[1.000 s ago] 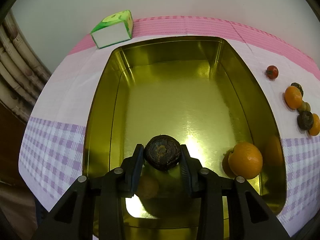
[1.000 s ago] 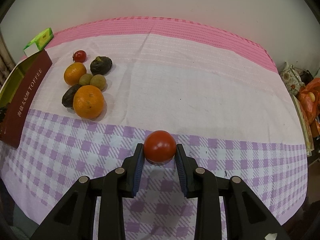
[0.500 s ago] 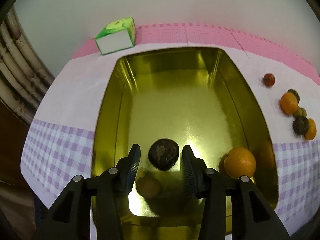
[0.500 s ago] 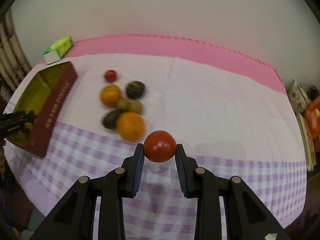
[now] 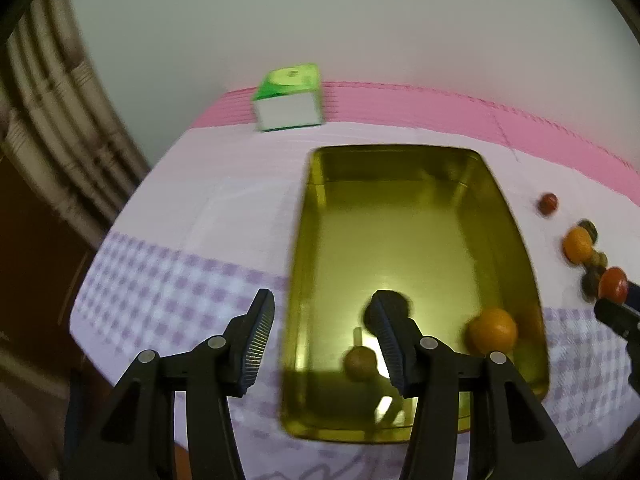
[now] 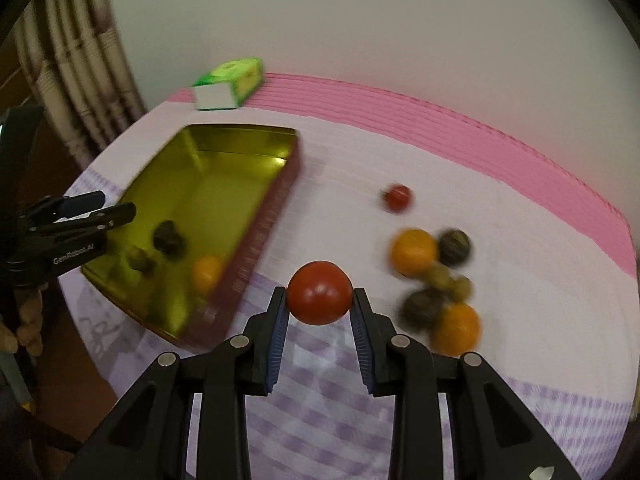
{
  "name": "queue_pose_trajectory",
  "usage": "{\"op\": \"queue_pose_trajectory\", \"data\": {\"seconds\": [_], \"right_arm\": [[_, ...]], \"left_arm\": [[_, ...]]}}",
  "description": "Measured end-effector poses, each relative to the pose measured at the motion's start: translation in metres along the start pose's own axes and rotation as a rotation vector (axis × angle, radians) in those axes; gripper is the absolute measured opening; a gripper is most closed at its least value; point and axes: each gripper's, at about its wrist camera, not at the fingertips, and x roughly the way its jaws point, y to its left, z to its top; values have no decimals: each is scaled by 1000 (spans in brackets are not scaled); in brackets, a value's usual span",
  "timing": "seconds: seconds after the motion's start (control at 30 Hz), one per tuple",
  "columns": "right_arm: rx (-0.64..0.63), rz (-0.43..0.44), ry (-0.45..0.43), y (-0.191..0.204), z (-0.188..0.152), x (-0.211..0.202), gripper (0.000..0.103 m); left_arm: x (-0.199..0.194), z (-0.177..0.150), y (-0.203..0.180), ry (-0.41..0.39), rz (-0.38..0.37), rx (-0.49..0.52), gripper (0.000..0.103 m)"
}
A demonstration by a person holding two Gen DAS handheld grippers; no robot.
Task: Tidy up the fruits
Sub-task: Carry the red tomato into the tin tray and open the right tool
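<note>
My right gripper (image 6: 320,300) is shut on a red tomato (image 6: 320,292), held above the checked cloth just right of the gold tin (image 6: 264,220). Inside the tin lie a dark round fruit (image 6: 168,236), a small brown fruit (image 6: 140,260) and an orange (image 6: 206,272). My left gripper (image 5: 324,332) hangs over the tin's near left rim (image 5: 298,240), its jaws opening with nothing between them. In the left wrist view the dark fruit (image 5: 400,298) is partly hidden behind the right finger. The tomato (image 5: 612,284) shows at that view's right edge.
A pile of loose fruit lies on the cloth right of the tin: two oranges (image 6: 414,252), dark fruits (image 6: 454,244), small greenish ones (image 6: 440,276) and a small red tomato (image 6: 398,197). A green box (image 5: 288,98) stands at the table's far edge. A curtain hangs at the left.
My left gripper let go of the dark fruit, which now rests in the tin, and rose leftward with wider jaws. My right gripper carried the tomato left towards the tin.
</note>
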Motion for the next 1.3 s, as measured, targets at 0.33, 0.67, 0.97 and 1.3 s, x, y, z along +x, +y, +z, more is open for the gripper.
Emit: {"op": "queue_pose_trajectory", "data": {"seconds": [0.33,0.67,0.97,1.3], "right_arm": [[-109,63,4,56,31,28,29],[-143,64,67,71,41,61,29],[-165,48,96,77,35,72,29],[-181,48,100,80,31,73,29]], "left_arm": [[-5,-20,54,42,50,-111,55],[4,-27,69,96,53,-159,56],[5,-27,61,100,41,-137,56],[6,-27,54,101,40,-112,56]]}}
